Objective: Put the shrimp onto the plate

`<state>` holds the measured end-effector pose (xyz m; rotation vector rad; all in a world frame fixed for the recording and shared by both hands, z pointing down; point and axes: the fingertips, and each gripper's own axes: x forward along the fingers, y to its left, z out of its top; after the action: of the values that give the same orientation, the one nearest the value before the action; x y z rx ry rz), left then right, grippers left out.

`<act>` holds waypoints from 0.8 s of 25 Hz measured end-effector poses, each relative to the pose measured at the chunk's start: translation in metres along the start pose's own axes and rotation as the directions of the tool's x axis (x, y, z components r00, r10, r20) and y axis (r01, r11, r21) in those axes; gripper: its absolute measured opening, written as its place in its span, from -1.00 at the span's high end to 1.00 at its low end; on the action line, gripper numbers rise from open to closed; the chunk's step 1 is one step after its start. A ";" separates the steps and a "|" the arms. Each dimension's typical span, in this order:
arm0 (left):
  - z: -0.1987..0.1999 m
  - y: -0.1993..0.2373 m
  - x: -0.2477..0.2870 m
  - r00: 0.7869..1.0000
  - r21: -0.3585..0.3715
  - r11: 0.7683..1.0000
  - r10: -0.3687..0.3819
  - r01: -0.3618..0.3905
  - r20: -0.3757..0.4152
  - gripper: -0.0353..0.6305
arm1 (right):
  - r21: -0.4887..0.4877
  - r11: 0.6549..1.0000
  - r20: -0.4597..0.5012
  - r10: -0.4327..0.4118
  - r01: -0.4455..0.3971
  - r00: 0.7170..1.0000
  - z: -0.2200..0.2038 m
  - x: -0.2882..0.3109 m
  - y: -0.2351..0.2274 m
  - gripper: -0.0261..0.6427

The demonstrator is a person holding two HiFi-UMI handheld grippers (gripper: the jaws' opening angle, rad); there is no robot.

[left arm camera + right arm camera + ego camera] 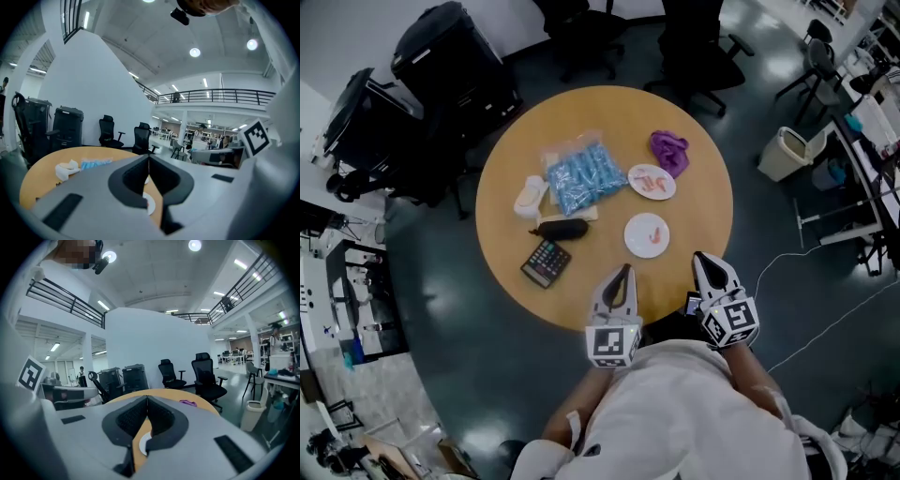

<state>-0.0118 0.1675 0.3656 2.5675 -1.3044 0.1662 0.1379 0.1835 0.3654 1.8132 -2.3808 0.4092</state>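
left gripper (624,272) and right gripper (700,258) wait at 6 o'clock, fingers squeezed together, empty. next, one should open and grab what looks like shrimp (650,182) at 2 o'clock on the table (502,225).

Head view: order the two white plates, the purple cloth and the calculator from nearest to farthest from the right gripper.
1. nearer white plate, just ahead and left of the right gripper
2. farther white plate, straight behind the first one
3. purple cloth, at the far side, beyond both plates
4. calculator, well off to the left, by the near-left edge
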 end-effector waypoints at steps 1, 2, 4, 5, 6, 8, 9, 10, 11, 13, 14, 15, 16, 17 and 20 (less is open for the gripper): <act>0.000 -0.001 0.003 1.000 -0.003 1.000 0.000 0.000 0.003 0.87 | -0.010 1.000 -0.016 -0.008 0.008 1.000 -0.002 0.003 -0.007 0.87; 0.000 -0.002 0.007 1.000 -0.004 1.000 0.001 -0.001 0.008 0.87 | -0.019 1.000 -0.034 -0.012 0.012 0.999 -0.005 0.007 -0.014 0.87; 0.000 -0.003 0.019 1.000 -0.004 1.000 0.003 -0.003 0.019 0.87 | -0.033 0.999 -0.077 -0.011 0.009 0.997 -0.013 0.020 -0.029 0.87; 0.000 -0.002 0.027 1.000 -0.004 1.000 0.007 -0.007 0.022 0.87 | -0.036 0.999 -0.102 -0.007 0.003 0.995 -0.017 0.029 -0.037 0.87; 0.000 -0.001 0.035 1.000 -0.008 1.000 0.014 -0.014 0.022 0.87 | -0.037 0.999 -0.128 0.001 -0.005 0.992 -0.022 0.038 -0.044 0.87; -0.002 0.002 0.052 0.999 -0.022 0.999 0.037 -0.037 0.017 0.87 | -0.035 0.999 -0.183 0.022 -0.029 0.983 -0.032 0.061 -0.060 0.87; -0.005 0.005 0.060 0.999 -0.028 0.998 0.050 -0.049 0.009 0.87 | -0.033 0.999 -0.209 0.033 -0.041 0.977 -0.037 0.073 -0.067 0.87; -0.006 0.008 0.067 0.998 -0.031 0.998 0.060 -0.060 0.001 0.87 | -0.031 0.998 -0.230 0.043 -0.052 0.972 -0.043 0.086 -0.074 0.87; -0.007 0.010 0.074 0.998 -0.031 0.997 0.068 -0.068 -0.004 0.87 | -0.029 0.998 -0.247 0.052 -0.061 0.968 -0.048 0.098 -0.080 0.87; -0.007 0.011 0.086 0.997 -0.026 0.997 0.074 -0.074 -0.007 0.87 | -0.028 0.997 -0.274 0.061 -0.072 0.960 -0.058 0.121 -0.094 0.87; -0.008 0.012 0.092 0.997 -0.026 0.997 0.075 -0.076 -0.008 0.87 | -0.031 0.997 -0.292 0.060 -0.072 0.955 -0.065 0.133 -0.102 0.87; -0.008 0.013 0.098 0.997 -0.030 0.997 0.076 -0.076 -0.009 0.87 | -0.036 0.997 -0.314 0.053 -0.068 0.948 -0.073 0.147 -0.110 0.87; -0.009 0.014 0.103 0.997 -0.035 0.997 0.075 -0.076 -0.013 0.87 | -0.039 0.997 -0.338 0.044 -0.061 0.940 -0.082 0.160 -0.117 0.87; -0.011 0.016 0.108 0.997 -0.039 0.997 0.072 -0.073 -0.019 0.87 | -0.038 0.998 -0.363 0.035 -0.053 0.931 -0.092 0.173 -0.123 0.87; -0.022 0.021 0.121 0.998 -0.049 0.997 0.054 -0.056 -0.042 0.87 | -0.029 0.999 -0.441 0.025 -0.043 0.897 -0.122 0.207 -0.132 0.87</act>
<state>0.0427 0.0677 0.4164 2.4752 -1.3472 0.1929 0.2000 -0.0058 0.5540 1.4680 -2.0887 0.6910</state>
